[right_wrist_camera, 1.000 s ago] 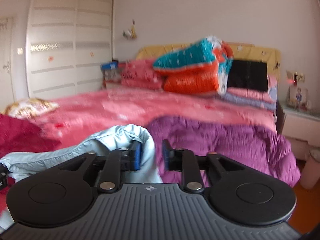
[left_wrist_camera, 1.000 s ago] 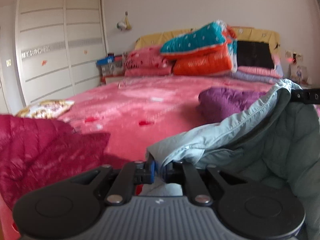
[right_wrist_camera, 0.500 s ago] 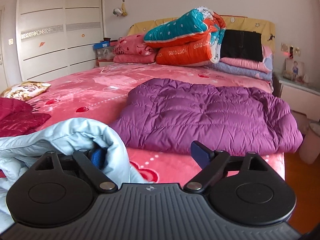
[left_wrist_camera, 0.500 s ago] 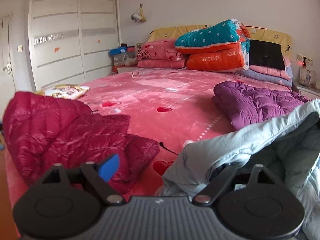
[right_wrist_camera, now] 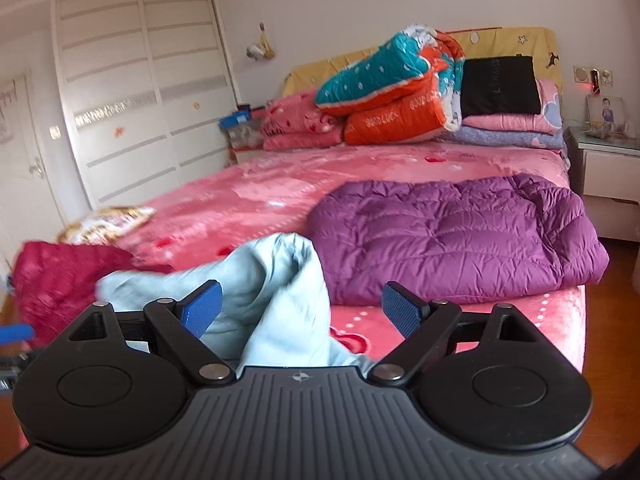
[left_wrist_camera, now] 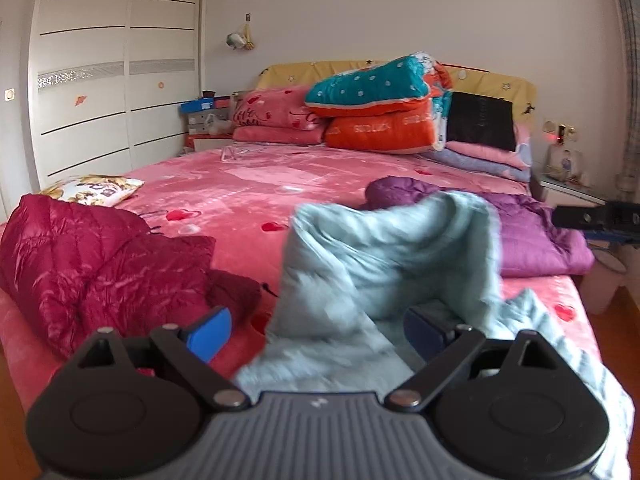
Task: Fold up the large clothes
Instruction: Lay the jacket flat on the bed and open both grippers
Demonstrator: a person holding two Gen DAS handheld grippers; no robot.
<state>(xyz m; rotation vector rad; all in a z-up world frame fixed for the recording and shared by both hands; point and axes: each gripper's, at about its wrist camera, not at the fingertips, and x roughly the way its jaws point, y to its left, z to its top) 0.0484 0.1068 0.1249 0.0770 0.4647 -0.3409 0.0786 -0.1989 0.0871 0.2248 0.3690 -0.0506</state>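
Pale blue jacket (left_wrist_camera: 384, 264) heaped between wide-spread jaws of left gripper (left_wrist_camera: 316, 330), on pink bed (left_wrist_camera: 256, 196).

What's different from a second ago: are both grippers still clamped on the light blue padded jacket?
No. Both let go: the left gripper and right gripper now stand wide open, and the light blue padded jacket has dropped into a blurred heap on the pink bed. The dark red puffer jacket and purple puffer jacket lie unchanged.
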